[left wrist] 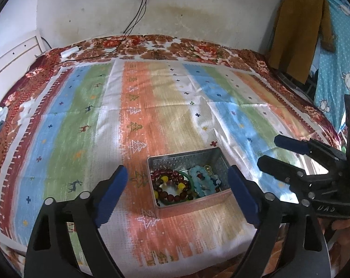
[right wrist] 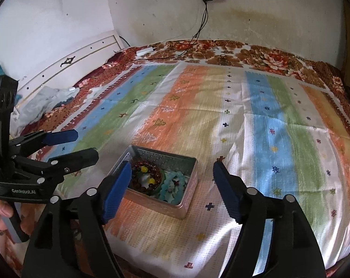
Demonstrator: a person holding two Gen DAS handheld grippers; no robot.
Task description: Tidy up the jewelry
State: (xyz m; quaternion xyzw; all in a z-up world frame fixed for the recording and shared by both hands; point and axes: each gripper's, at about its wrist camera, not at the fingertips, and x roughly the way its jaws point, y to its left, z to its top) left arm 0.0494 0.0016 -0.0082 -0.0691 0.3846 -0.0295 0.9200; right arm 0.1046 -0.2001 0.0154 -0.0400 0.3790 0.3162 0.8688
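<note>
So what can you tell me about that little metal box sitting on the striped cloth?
The small rectangular silver metal tin has embossed patterned inner walls, rounded corners and a pinkish outside. It stands open, no lid in sight, flat on the striped cloth. Inside lie a dark red bead bracelet with yellow beads, a green bangle and pale blue beads. Neither claw touches it.

One tin (left wrist: 188,159), two grippers, and perhaps three bracelets: red (left wrist: 172,186), green (left wrist: 190,178), pale blue (left wrist: 203,180).
</note>
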